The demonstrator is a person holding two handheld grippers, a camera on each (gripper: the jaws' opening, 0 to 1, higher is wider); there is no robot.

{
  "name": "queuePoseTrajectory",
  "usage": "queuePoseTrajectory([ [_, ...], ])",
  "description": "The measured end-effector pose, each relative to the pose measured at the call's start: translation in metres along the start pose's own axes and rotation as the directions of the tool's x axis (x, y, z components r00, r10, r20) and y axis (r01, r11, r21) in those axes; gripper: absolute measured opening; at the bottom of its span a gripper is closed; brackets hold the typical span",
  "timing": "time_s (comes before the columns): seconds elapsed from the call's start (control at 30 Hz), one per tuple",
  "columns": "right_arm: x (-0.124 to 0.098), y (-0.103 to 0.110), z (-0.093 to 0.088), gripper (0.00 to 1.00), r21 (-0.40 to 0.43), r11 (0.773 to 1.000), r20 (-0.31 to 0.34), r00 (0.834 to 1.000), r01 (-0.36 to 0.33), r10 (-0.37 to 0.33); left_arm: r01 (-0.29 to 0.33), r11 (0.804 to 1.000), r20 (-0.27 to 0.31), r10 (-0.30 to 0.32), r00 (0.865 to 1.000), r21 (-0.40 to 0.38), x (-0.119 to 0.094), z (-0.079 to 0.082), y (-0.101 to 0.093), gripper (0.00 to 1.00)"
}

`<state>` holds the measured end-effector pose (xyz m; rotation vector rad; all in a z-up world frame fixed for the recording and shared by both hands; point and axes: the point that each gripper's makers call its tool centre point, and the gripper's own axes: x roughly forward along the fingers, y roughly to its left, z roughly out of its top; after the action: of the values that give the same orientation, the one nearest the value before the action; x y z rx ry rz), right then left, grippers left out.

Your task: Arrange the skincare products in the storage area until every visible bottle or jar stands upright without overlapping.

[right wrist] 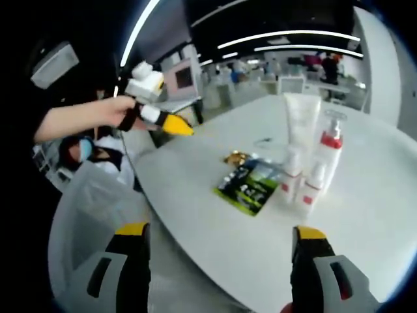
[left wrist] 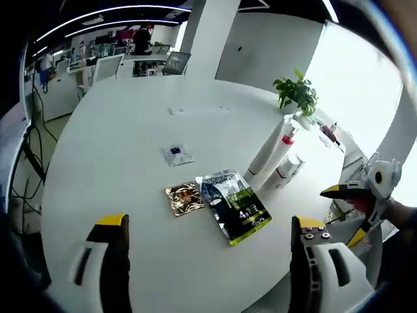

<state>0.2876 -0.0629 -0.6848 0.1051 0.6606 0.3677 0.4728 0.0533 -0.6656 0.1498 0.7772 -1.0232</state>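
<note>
A tall white tube [right wrist: 301,124] and a red-capped pump bottle [right wrist: 329,153] stand upright on the round white table [right wrist: 365,215]. Two small white-and-red bottles [right wrist: 291,176] stand just in front of them. The same cluster appears as the tube [left wrist: 267,153], the pump bottle [left wrist: 285,140] and the small bottles [left wrist: 287,171]. A dark green sachet [left wrist: 233,203], a gold sachet [left wrist: 184,197] and a small blue sachet [left wrist: 176,154] lie flat nearby. My left gripper [left wrist: 210,222] hovers open over the table edge, holding nothing. My right gripper [right wrist: 221,231] is open and empty too, short of the table.
A potted plant [left wrist: 296,91] stands behind the bottles. The right gripper [left wrist: 343,214] enters the left gripper view from the right. A hand holds the left gripper [right wrist: 179,127] over the table's left edge. A translucent chair [right wrist: 91,208] sits below that edge. Desks and chairs [left wrist: 104,65] lie beyond the table.
</note>
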Motion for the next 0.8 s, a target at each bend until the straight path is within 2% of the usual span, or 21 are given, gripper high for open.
queuePoseTrajectory([
  [0.17, -0.001, -0.004, 0.001, 0.93, 0.007, 1.0, 0.004, 1.0, 0.015, -0.015, -0.003, 0.999, 0.074, -0.001, 0.997, 0.051, -0.017, -0.005, -0.011, 0.99],
  [0.23, -0.001, -0.004, 0.003, 0.93, 0.006, 1.0, 0.012, 1.0, 0.018, -0.018, -0.037, 0.993, 0.126, 0.023, 0.992, 0.113, -0.023, -0.005, -0.014, 0.99],
  [0.3, -0.003, -0.004, 0.009, 0.95, 0.002, 1.0, 0.043, 0.999, 0.014, -0.015, -0.068, 0.985, 0.144, 0.045, 0.989, 0.157, -0.027, -0.007, -0.017, 0.99],
  [0.4, -0.006, -0.004, 0.017, 0.98, 0.003, 1.0, 0.089, 0.996, 0.016, -0.016, -0.059, 0.984, 0.175, 0.029, 0.984, 0.166, -0.037, -0.009, -0.029, 0.99],
  [0.6, -0.009, -0.011, 0.029, 0.99, -0.028, 0.998, 0.146, 0.988, 0.048, -0.044, -0.043, 0.981, 0.206, 0.004, 0.979, 0.188, -0.053, -0.014, -0.037, 0.98],
  [0.67, -0.009, -0.016, 0.027, 0.99, -0.032, 0.997, 0.134, 0.989, 0.067, -0.062, -0.034, 0.984, 0.225, -0.006, 0.974, 0.173, -0.056, -0.017, -0.039, 0.98],
  [0.8, -0.009, -0.022, 0.023, 0.99, -0.005, 0.996, 0.123, 0.989, 0.085, -0.083, -0.041, 0.981, 0.218, -0.002, 0.976, 0.188, -0.054, -0.03, -0.04, 0.99],
])
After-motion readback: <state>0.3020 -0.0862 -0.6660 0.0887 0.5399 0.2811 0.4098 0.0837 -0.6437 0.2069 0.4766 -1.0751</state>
